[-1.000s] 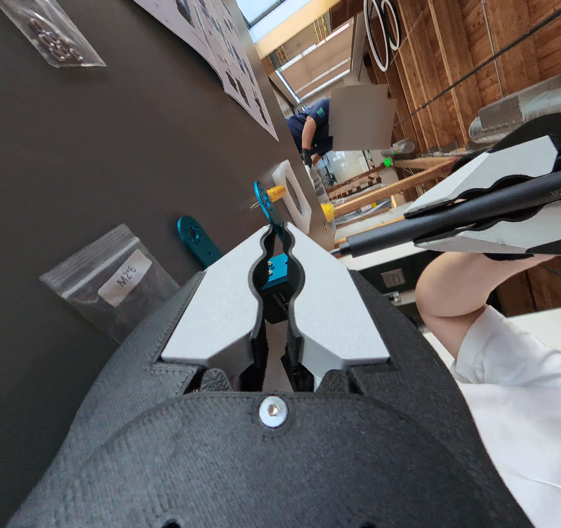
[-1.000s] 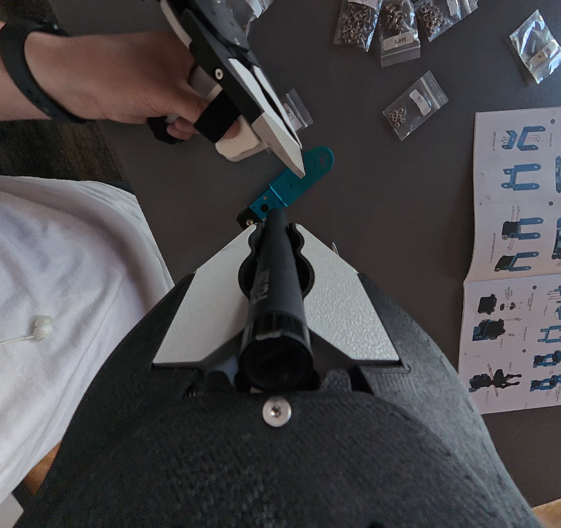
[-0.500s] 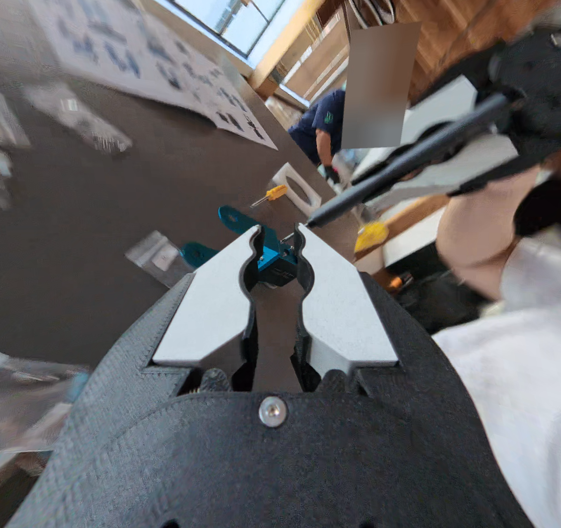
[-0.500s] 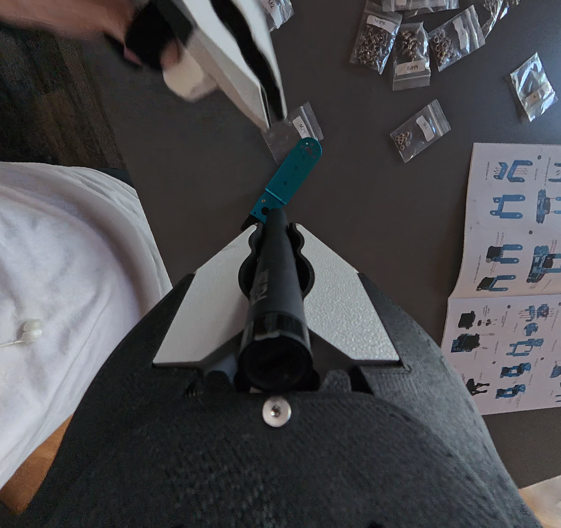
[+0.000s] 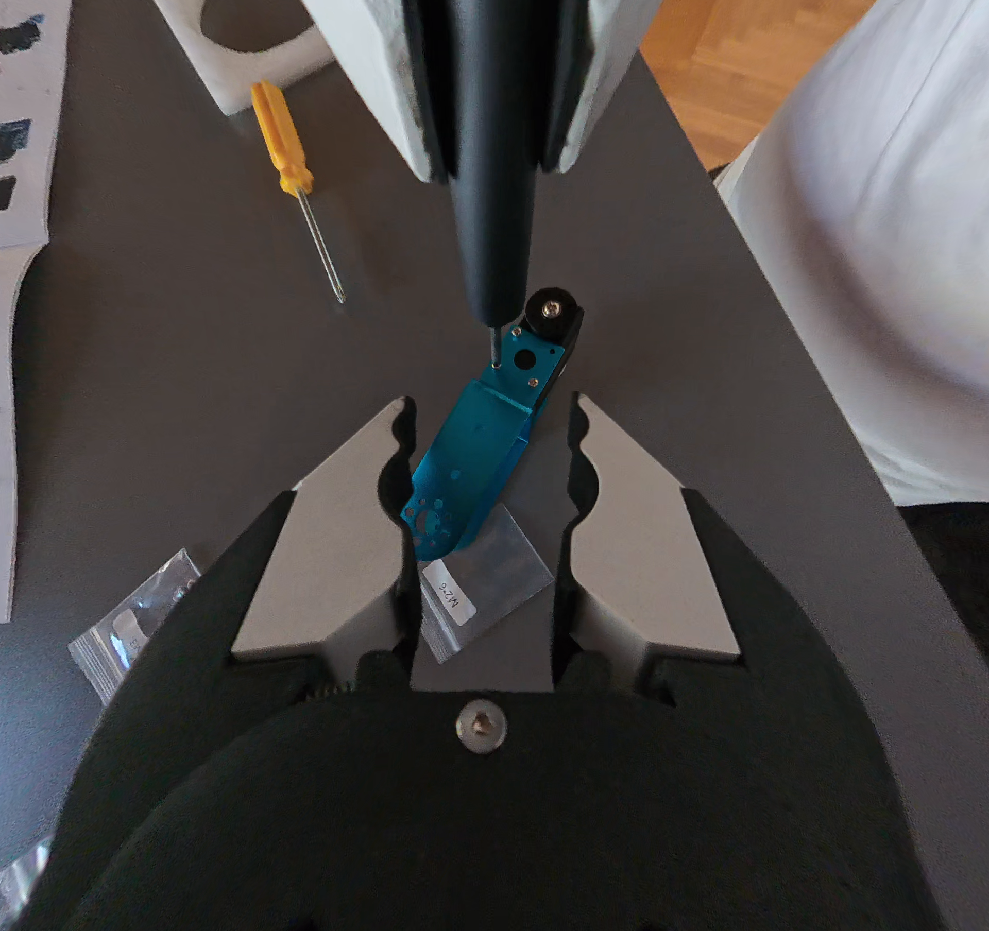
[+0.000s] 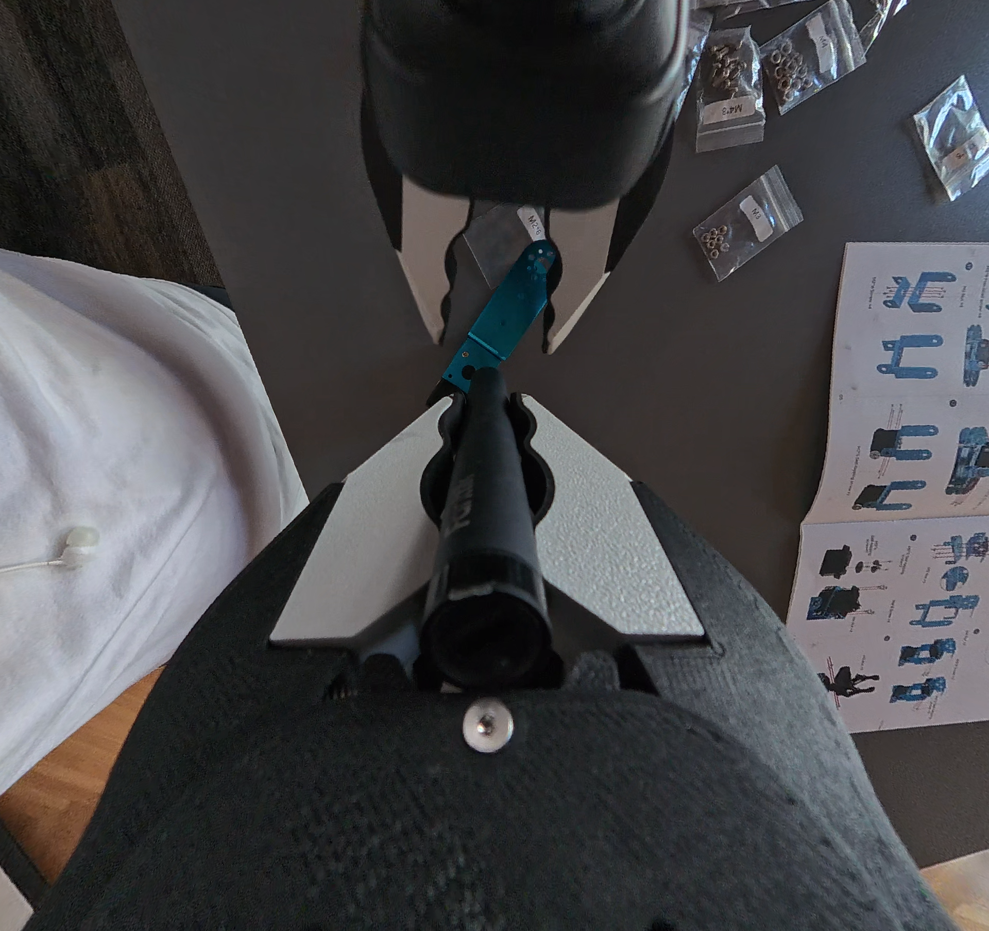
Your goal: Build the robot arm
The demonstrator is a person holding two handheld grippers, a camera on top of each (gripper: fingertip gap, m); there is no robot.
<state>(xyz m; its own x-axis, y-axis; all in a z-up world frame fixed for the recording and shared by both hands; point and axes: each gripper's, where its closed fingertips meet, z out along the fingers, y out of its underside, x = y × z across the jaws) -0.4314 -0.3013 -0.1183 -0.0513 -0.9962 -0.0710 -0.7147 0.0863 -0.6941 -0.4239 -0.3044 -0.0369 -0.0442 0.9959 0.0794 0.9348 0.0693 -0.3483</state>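
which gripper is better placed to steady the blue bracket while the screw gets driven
Left, probably. The left gripper is open with its fingers on either side of the blue bracket. The right gripper is shut on the black screwdriver, whose tip sits at a bracket hole.

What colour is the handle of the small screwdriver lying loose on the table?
Yellow-orange; the screwdriver shows best in the left wrist view.
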